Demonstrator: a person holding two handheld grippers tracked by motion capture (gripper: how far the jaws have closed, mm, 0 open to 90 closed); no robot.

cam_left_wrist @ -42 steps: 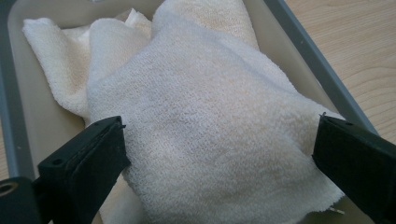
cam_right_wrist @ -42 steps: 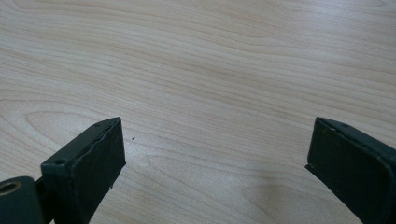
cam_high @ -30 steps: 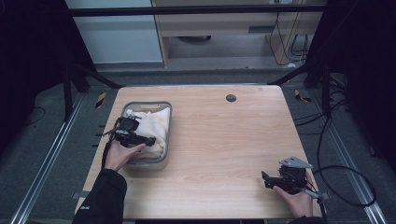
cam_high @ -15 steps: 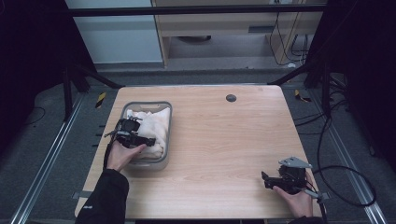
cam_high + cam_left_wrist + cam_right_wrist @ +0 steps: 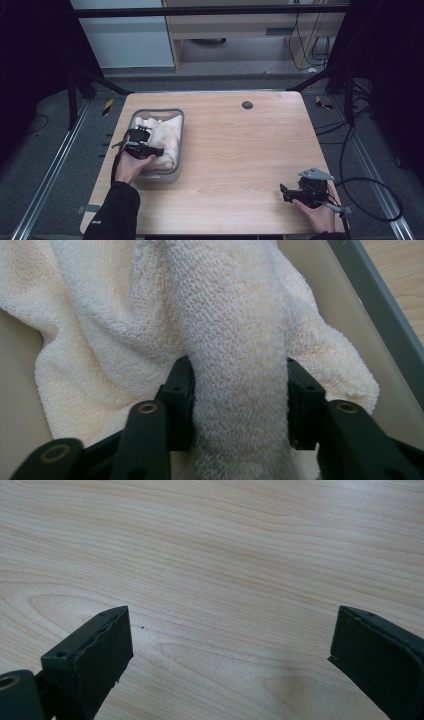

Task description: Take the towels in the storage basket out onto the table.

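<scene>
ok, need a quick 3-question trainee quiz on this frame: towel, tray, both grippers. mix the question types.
1. True or false: the left gripper has a fold of the cream terry-cloth towel between its black jaws.
2. Multiple choice: the towel lies in
A. a grey-rimmed rectangular plastic tray
B. a round metal bowl
C. a cardboard box
3. Short answer: what is between the jaws of the right gripper, and what surface is under it?

Key
1. True. The jaws have just been closing and the pads press on the fold from both sides.
2. A
3. Nothing; the jaws stand wide apart over the bare light wooden table.
</scene>
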